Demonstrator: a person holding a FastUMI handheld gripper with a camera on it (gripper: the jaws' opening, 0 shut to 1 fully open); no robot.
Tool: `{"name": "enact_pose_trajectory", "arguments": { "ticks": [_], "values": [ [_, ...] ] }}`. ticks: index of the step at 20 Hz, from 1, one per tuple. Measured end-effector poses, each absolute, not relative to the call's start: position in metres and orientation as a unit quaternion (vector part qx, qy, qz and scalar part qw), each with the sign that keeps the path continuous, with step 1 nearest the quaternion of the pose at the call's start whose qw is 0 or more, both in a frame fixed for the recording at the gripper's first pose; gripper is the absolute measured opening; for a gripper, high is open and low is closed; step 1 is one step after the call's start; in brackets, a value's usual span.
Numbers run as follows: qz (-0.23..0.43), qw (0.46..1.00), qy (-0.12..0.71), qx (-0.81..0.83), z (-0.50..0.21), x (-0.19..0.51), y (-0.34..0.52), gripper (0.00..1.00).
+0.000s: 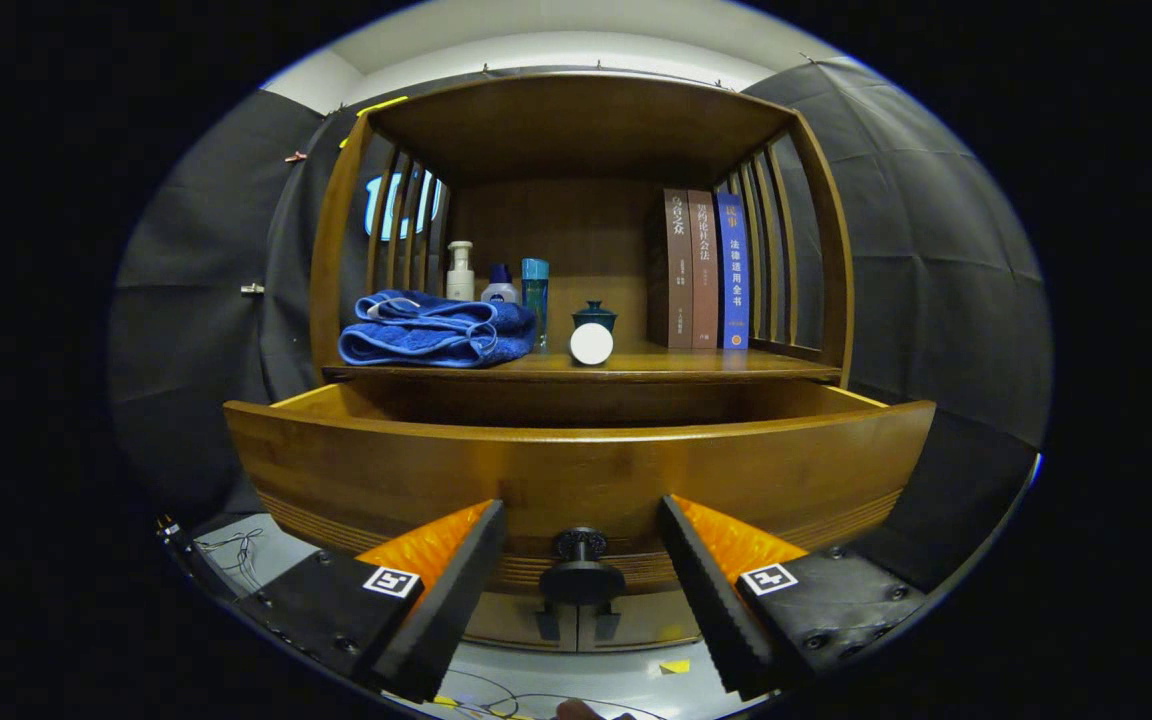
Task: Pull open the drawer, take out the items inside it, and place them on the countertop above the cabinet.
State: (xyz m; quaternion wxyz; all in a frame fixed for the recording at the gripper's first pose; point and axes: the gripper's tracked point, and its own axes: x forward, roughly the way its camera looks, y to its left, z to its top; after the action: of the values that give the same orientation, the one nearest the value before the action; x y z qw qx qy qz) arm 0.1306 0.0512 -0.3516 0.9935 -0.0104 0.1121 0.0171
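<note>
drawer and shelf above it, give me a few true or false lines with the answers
1. The drawer is pulled out. True.
2. The gripper is shut on the knob. False: the jaws stand apart, with the knob between them and untouched.
3. A folded blue towel lies on the countertop. True.
4. The books lie flat in a stack. False: they stand upright at the end of the countertop opposite the towel.
5. Three bottles stand behind the towel. True.
6. The white round thing sits on top of the towel. False: it sits on the countertop between towel and books, in front of a dark lidded cup.
</note>
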Motion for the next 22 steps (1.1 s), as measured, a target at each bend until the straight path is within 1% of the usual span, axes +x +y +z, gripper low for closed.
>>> {"name": "enact_pose_trajectory", "arguments": {
  "ticks": [6,13,18,22],
  "values": [
    [0.017,0.993,0.113,-0.013,-0.356,0.186,0.054,1.00],
    [0.016,0.994,0.111,-0.011,-0.360,0.230,0.056,1.00],
    [0.014,0.994,0.104,-0.010,-0.357,0.229,0.055,0.99],
    [0.027,0.995,0.097,-0.003,-0.337,0.229,0.054,0.99]
  ]
}}
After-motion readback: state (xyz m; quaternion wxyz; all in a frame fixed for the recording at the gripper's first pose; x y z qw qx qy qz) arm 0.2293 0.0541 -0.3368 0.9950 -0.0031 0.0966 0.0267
